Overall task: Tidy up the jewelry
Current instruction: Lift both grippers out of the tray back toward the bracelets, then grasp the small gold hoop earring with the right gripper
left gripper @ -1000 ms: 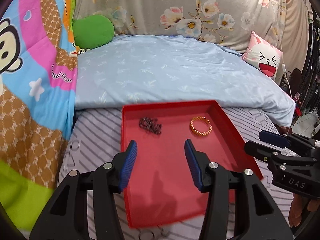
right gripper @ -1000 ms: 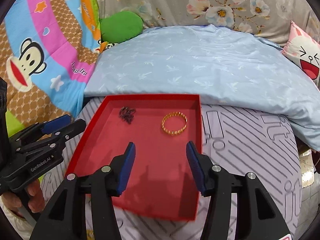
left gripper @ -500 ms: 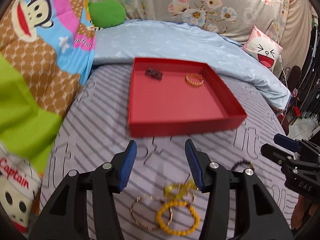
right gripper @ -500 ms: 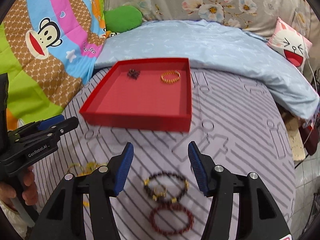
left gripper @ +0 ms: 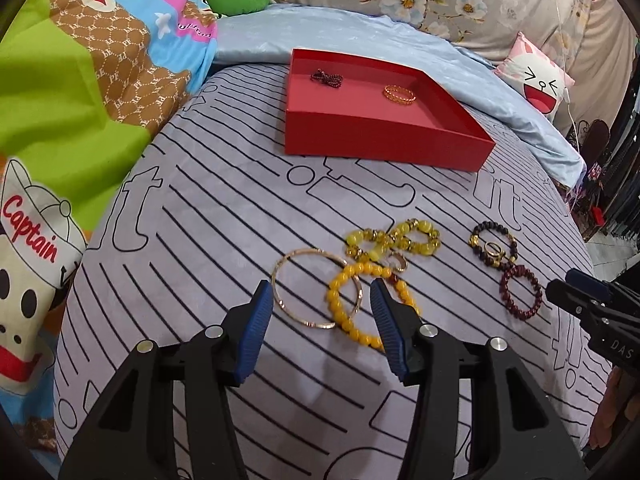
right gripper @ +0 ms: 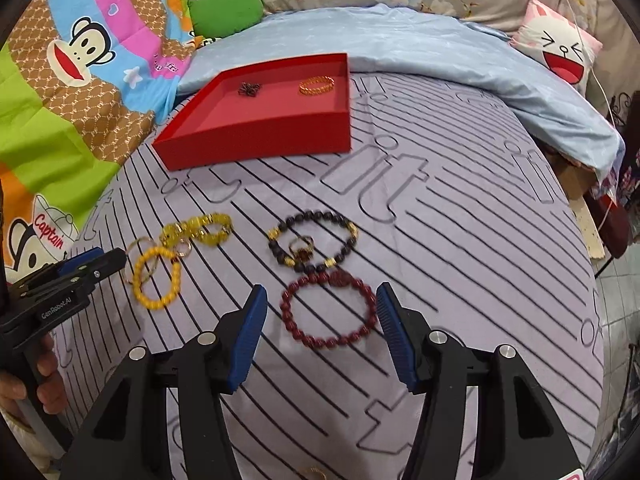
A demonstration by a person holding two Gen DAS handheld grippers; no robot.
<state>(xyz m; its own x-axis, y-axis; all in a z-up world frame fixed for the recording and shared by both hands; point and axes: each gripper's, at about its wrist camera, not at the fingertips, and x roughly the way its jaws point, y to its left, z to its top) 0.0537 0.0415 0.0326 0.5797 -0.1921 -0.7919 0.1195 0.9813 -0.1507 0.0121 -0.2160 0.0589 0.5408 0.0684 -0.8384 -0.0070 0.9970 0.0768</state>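
Note:
A red tray (left gripper: 384,138) (right gripper: 256,140) on the striped bed holds a dark bead bracelet (left gripper: 327,79) and a gold bracelet (left gripper: 399,94). In front of it lie a thin gold bangle (left gripper: 298,270), a yellow bead bracelet (left gripper: 340,312) (right gripper: 154,278), a pale yellow bead bracelet (left gripper: 394,238), a dark bracelet with a ring inside (right gripper: 312,246) and a dark red bead bracelet (right gripper: 330,310) (left gripper: 520,292). My left gripper (left gripper: 320,316) is open, just above the bangle and yellow beads. My right gripper (right gripper: 320,320) is open, either side of the dark red bracelet.
A light blue quilt (right gripper: 400,52) is bunched behind the tray. A cartoon monkey blanket (left gripper: 80,100) lies along the left. A green cushion (right gripper: 226,12) and a pink rabbit pillow (right gripper: 560,50) sit at the back. The bed edge drops off at the right (right gripper: 592,248).
Both grippers have pulled back from over the red tray toward the near side of the bed and lowered over the loose bracelets. Both stay open and empty.

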